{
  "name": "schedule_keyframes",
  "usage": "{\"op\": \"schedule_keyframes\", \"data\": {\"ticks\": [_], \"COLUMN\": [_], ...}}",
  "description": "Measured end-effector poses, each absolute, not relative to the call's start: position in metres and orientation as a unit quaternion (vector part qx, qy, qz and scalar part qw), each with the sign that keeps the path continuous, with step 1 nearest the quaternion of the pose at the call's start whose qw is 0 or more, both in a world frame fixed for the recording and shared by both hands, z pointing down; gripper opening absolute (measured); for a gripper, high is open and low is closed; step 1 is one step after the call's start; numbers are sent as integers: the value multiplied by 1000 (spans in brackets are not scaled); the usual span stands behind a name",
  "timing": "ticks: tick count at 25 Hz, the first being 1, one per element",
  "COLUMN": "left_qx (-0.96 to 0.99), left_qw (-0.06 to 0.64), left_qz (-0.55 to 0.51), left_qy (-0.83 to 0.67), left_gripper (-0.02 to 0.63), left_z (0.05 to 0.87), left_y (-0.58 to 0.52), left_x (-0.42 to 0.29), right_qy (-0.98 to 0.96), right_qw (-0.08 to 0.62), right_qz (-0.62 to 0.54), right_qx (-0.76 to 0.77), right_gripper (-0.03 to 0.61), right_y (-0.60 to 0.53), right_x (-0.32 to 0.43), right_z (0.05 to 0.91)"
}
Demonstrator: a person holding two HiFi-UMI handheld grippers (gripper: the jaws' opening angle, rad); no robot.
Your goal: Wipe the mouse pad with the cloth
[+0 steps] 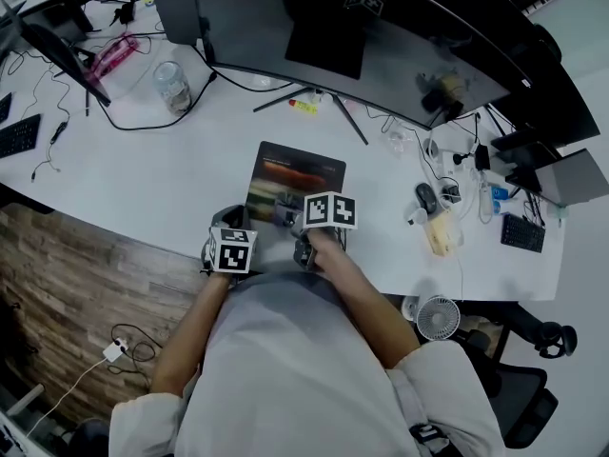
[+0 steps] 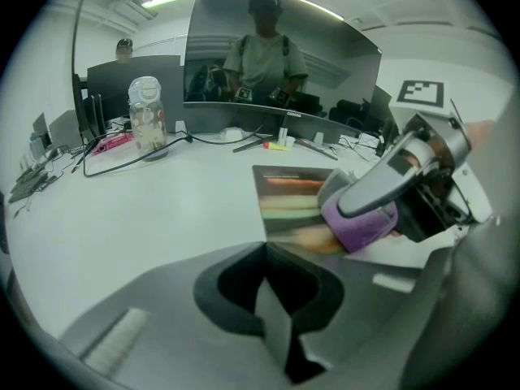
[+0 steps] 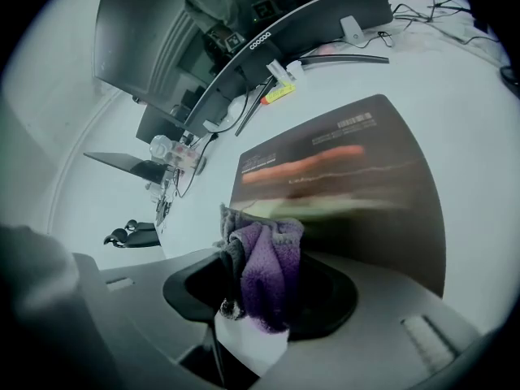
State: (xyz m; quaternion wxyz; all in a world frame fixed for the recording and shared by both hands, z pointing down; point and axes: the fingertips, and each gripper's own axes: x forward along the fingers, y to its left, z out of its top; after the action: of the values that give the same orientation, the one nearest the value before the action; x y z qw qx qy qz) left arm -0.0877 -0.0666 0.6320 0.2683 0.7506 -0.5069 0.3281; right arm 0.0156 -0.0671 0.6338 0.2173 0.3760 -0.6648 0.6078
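Note:
A dark mouse pad (image 1: 297,177) with blurred coloured bands lies on the white desk in front of the monitor. My right gripper (image 1: 287,213) is over the pad's near edge, shut on a bunched purple and grey cloth (image 3: 264,266). The cloth hangs from its jaws just above the pad (image 3: 357,177). My left gripper (image 1: 231,217) is at the pad's near left corner, over the desk. Its jaws are shut with nothing in them (image 2: 272,299). In the left gripper view the cloth (image 2: 361,226) shows under the right gripper (image 2: 398,177), at the pad (image 2: 288,197).
A wide curved monitor (image 1: 362,36) on a splayed stand spans the back. A clear jar (image 1: 172,86) and cables lie at the back left, a keyboard (image 1: 19,134) at the far left. A mouse (image 1: 425,198), small items and a fan (image 1: 438,318) are at the right.

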Motion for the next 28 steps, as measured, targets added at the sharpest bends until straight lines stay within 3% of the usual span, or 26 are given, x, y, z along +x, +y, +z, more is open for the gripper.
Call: {"op": "schedule_keyframes", "data": {"ticks": [28], "left_qx": [749], "left_qw": [257], "left_qz": [332], "left_qy": [-513], "left_gripper": [0], "left_z": [631], "left_y": [-66], "left_x": [-87], "right_qy": [-630], "right_qw": [179], "right_qz": [631], "right_qx": [415], "right_gripper": [196], "right_y": [-47], "right_x": [99], "right_z": [636]}}
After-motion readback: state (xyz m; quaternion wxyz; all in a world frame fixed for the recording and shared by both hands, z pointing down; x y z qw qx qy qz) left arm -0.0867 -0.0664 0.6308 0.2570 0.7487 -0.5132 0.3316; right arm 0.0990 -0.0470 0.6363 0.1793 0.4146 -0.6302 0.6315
